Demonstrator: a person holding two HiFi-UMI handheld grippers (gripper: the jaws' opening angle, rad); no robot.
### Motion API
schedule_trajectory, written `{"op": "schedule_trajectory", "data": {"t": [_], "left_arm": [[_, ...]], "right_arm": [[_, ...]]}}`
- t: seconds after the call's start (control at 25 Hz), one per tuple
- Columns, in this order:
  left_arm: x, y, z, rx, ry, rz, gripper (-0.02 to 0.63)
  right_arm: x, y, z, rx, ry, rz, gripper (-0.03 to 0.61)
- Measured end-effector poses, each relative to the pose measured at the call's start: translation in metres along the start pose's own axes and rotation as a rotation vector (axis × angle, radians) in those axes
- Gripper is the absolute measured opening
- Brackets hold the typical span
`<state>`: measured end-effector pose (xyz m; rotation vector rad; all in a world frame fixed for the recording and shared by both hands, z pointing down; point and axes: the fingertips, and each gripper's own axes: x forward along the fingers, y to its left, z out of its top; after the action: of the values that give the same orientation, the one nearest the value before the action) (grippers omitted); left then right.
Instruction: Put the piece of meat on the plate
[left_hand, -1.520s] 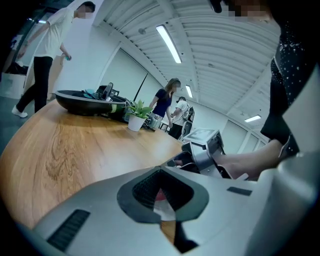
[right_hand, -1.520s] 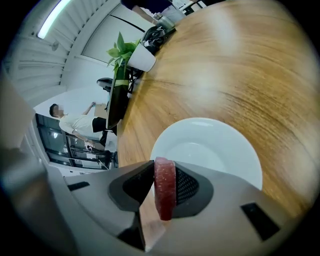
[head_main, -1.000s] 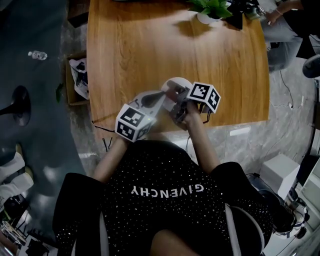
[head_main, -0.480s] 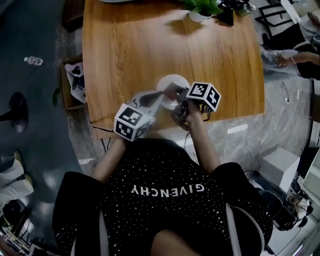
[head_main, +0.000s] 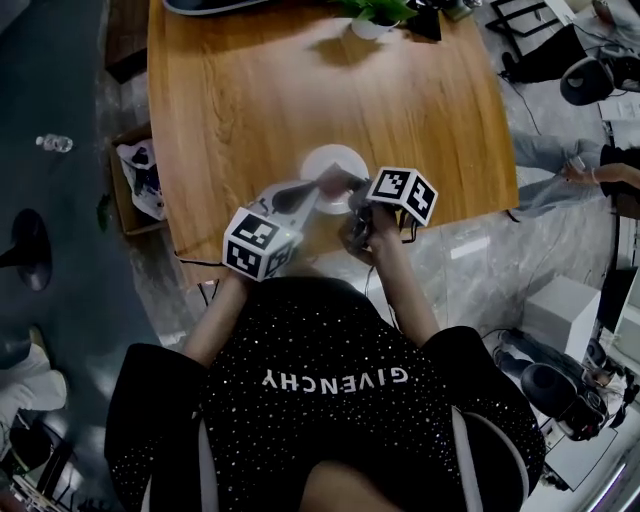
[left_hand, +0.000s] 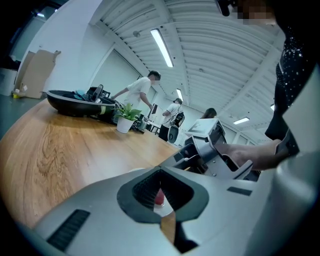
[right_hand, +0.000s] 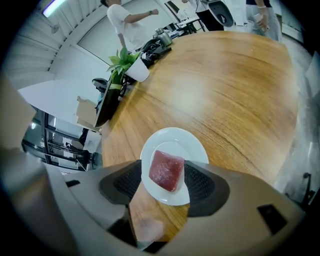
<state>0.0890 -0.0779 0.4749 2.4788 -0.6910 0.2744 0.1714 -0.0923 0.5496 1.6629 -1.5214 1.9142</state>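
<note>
Lying on the white plate (right_hand: 196, 148), as far as the right gripper view lets me judge, the piece of meat (right_hand: 166, 171) is between the jaws of the right tool (right_hand: 163, 175). These jaws stand apart, and a thin strip of plate shows beside the meat, so it seems not clamped. The plate stands on the wooden table (right_hand: 225, 90), near the person's edge. The left tool (left_hand: 162, 199) has only a narrow gap between its jaws and holds nothing.
</note>
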Motion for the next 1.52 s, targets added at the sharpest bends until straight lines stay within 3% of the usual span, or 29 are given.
{"op": "schedule_trajectory", "data": {"t": [0.36,0.52,0.76,1.04,1.24,1.4,1.44,1.52], "left_arm": [[-0.004,-0.005,0.004,0.028,-0.003,-0.025,0.008],[-0.009,-0.013,0.014,0.151,0.012,-0.006,0.008],[-0.016,-0.026,0.051,0.243,-0.039,-0.025,0.008],[-0.021,-0.041,0.087,0.275,-0.093,-0.038,0.008],[-0.026,-0.055,0.096,0.298,-0.115,-0.071,0.008],[-0.022,-0.063,0.100,0.322,-0.131,-0.107,0.008],[-0.021,-0.065,0.100,0.324,-0.131,-0.111,0.008],[-0.020,-0.066,0.099,0.323,-0.131,-0.117,0.008]], "right_arm": [[-0.008,0.010,-0.012,-0.033,-0.035,0.082,0.253],[-0.018,0.022,-0.014,-0.054,-0.099,0.143,0.253],[-0.062,0.058,0.006,-0.164,-0.384,0.300,0.253],[-0.130,0.084,0.020,-0.425,-0.729,0.284,0.253],[-0.166,0.109,0.010,-0.532,-0.875,0.296,0.252],[-0.178,0.116,0.005,-0.521,-0.931,0.328,0.247],[-0.180,0.113,0.004,-0.515,-0.949,0.305,0.222],[-0.184,0.102,0.003,-0.506,-0.985,0.233,0.054]]}}
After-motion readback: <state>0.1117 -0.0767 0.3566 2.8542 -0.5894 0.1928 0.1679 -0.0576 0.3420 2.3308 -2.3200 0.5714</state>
